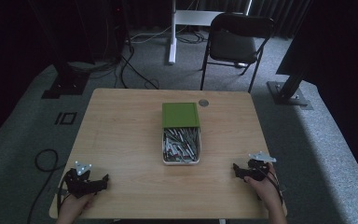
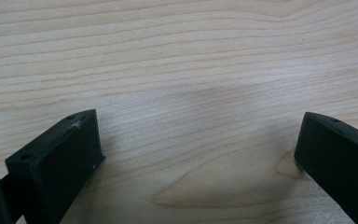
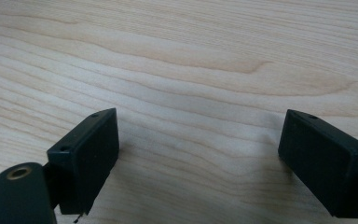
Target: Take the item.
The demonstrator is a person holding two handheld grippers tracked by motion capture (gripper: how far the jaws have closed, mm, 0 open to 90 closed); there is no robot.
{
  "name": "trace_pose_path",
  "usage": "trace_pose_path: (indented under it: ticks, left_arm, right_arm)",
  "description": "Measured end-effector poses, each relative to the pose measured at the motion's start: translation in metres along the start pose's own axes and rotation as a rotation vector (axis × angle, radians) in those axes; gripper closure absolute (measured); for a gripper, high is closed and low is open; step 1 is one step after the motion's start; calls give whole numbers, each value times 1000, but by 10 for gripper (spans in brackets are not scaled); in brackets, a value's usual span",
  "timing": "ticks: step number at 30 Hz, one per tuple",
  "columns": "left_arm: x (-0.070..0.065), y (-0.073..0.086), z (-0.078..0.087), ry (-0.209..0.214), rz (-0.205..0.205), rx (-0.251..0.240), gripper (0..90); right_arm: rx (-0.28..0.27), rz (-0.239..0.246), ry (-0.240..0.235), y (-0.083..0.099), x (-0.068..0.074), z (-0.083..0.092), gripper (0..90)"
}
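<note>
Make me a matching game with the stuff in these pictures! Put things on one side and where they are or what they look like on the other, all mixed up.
Things:
1. lid
2. box
3. chair
4. left gripper

Descriptions:
A. on the floor beyond the table
B. green, at the far end of the box
C. at the near left of the table, fingers apart
D. white, full of small metal pieces

Pairs: 1-B, 2-D, 3-A, 4-C
</note>
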State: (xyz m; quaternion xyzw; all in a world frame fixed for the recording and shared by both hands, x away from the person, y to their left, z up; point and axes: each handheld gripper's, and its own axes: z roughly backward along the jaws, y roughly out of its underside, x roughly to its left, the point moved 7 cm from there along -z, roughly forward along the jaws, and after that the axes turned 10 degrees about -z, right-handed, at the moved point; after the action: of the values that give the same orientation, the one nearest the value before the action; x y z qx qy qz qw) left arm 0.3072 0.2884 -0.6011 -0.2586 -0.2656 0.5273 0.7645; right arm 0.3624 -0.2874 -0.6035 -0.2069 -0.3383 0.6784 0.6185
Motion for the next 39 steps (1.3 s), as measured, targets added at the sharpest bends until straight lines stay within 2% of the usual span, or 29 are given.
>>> trace_pose_path:
  ticks: [13,33,39]
  left_arm:
    - [1,-2,-2,15,-18,-4,13]
    - [1,-2,-2,12,-14,-4,13]
    - [1,-2,-2,11,-11,-4,13]
  right_arm:
    - [-4,-17,16,-1,0,-1,120]
    - [2,-15,18,-1,4,0,132]
    - [-22,-21,8,-11,10,5,132]
